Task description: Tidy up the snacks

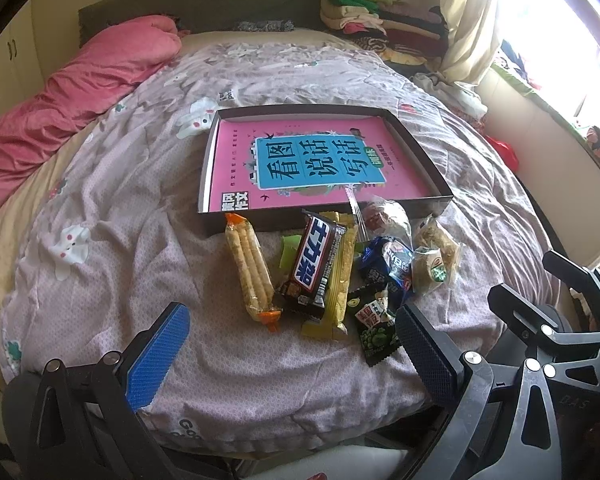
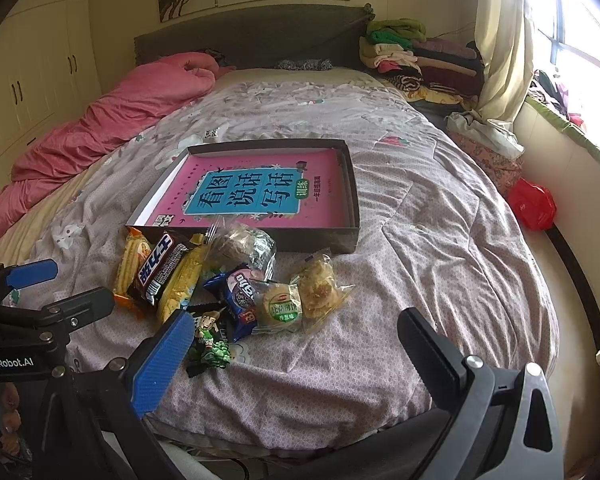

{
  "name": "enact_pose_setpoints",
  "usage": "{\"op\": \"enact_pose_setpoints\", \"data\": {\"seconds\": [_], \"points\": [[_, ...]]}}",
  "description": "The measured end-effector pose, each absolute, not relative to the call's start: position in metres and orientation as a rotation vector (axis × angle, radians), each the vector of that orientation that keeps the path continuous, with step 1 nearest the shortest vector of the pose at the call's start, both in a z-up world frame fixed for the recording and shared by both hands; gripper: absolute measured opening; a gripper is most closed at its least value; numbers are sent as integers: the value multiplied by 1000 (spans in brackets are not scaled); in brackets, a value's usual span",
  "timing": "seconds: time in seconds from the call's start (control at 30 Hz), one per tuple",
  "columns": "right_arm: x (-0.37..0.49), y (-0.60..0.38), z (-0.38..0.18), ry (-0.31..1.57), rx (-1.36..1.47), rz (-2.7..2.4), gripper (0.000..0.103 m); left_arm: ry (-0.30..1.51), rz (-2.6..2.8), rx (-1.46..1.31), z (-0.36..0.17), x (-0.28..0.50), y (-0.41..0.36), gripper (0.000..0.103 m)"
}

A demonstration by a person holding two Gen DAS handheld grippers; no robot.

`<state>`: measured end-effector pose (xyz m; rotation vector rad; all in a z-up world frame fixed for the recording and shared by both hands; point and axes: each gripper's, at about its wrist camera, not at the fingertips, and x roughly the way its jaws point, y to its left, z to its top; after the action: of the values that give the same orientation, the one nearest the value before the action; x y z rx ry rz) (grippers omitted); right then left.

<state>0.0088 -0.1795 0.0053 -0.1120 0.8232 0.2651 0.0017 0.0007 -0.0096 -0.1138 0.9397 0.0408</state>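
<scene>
One shallow dark box (image 1: 420, 152) sits on the bed, with one pink book (image 1: 300, 160) inside it. In front lies a heap of snacks: I count nine packets, though overlaps may hide more. Among them are one Snickers bar (image 1: 314, 264), one Oreo pack (image 1: 392, 268) and one green-pea packet (image 1: 374, 328).

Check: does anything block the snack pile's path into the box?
Nothing visible does. The snack pile lies on the quilt against the box's near wall; only that low wall separates them. Inside, a pink book covers the floor.
</scene>
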Motion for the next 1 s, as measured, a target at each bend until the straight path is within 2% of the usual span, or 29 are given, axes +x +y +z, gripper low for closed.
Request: {"op": "enact_pose_setpoints", "data": {"seconds": [1.0], "points": [[11,-180,2,832,-107,255,102,940,43,-116,-10,2,0,102]]}}
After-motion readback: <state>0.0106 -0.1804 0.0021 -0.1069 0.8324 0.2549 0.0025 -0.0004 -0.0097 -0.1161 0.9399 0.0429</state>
